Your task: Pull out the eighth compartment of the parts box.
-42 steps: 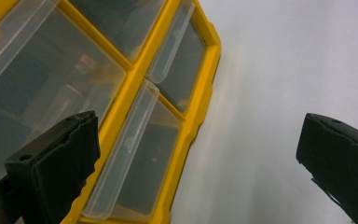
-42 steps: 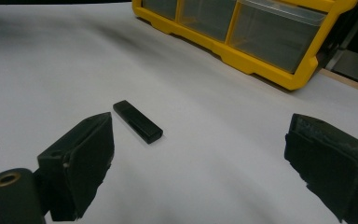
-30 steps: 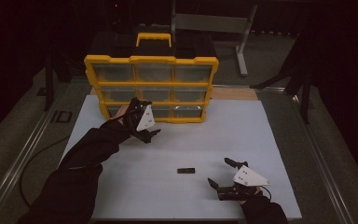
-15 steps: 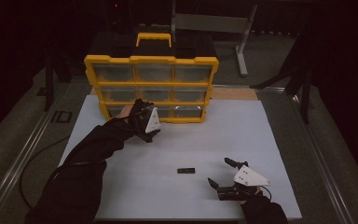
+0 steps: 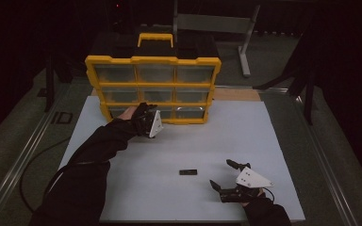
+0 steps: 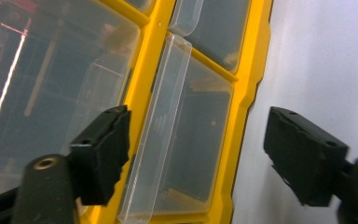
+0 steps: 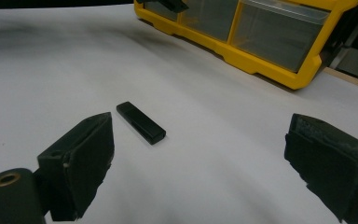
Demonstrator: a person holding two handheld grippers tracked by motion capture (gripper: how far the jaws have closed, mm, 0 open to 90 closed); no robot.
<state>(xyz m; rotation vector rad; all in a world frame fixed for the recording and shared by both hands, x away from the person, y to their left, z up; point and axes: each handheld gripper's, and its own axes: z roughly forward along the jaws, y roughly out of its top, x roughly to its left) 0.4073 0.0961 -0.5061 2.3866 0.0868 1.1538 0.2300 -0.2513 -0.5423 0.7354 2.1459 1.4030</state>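
Right gripper (image 5: pixel 224 175) rests at the near edge of the white table (image 5: pixel 264 136), its jaws spread wide with nothing between them. Just beyond it lies a small black stick (image 5: pixel 188 172), flat on the table, untouched; its long axis runs across the table in the high view, and what kind of object it is stays hard to make out in the dim light. Farther off, the left gripper (image 5: pixel 152 123) sits against the bottom row of a yellow drawer cabinet (image 5: pixel 153 60). Its jaws have just been closing yet remain apart, straddling the protruding front lip of a clear drawer (image 6: pixel 156 135) without pressing it. The hand and gripper hide part of that row from above. The cabinet shows 9 drawers in 3 rows; through the cloudy fronts I cannot tell any contents. A black sleeve (image 5: pixel 89 160) covers the left arm.
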